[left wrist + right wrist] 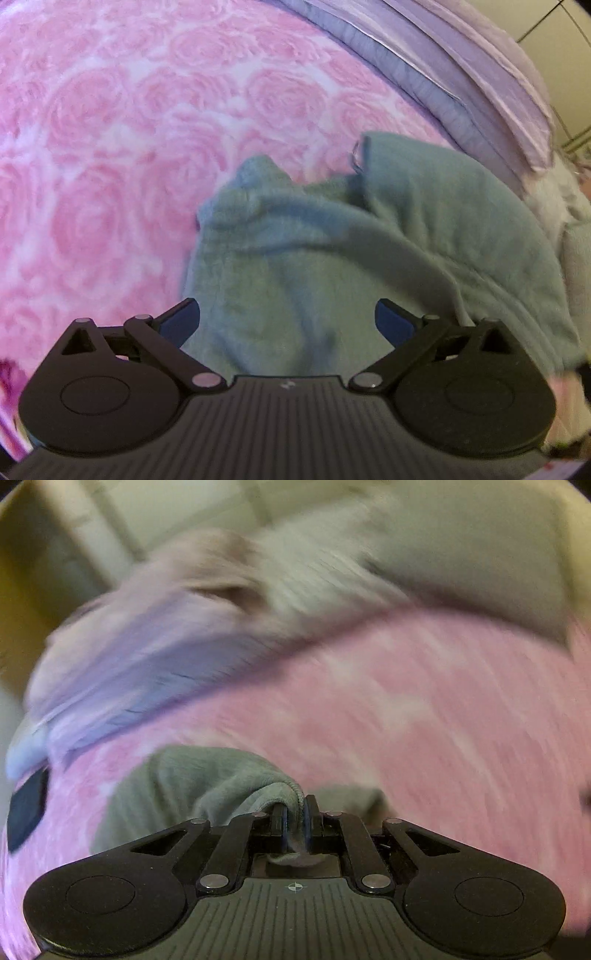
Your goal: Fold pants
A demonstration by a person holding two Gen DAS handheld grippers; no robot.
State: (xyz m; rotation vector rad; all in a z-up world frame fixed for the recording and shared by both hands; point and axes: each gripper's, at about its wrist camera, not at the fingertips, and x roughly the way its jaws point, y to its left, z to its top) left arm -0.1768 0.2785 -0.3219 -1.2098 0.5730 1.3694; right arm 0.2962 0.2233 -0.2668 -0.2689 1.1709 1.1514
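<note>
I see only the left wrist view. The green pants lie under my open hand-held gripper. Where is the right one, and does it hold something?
Observer: The right hand-held gripper is shut on an edge of the green pants.
Operator: Is the cloth really between its fingers?
Observer: Yes, a fold passes between the fingers and bunches behind them.
Operator: What is under it?
Observer: The pink blanket; that view is strongly blurred.

Pink rose-patterned blanket [122, 122] spread flat; lilac pillow [461, 74] along its far edge, grey-white bedding [461, 554] beyond.
</note>
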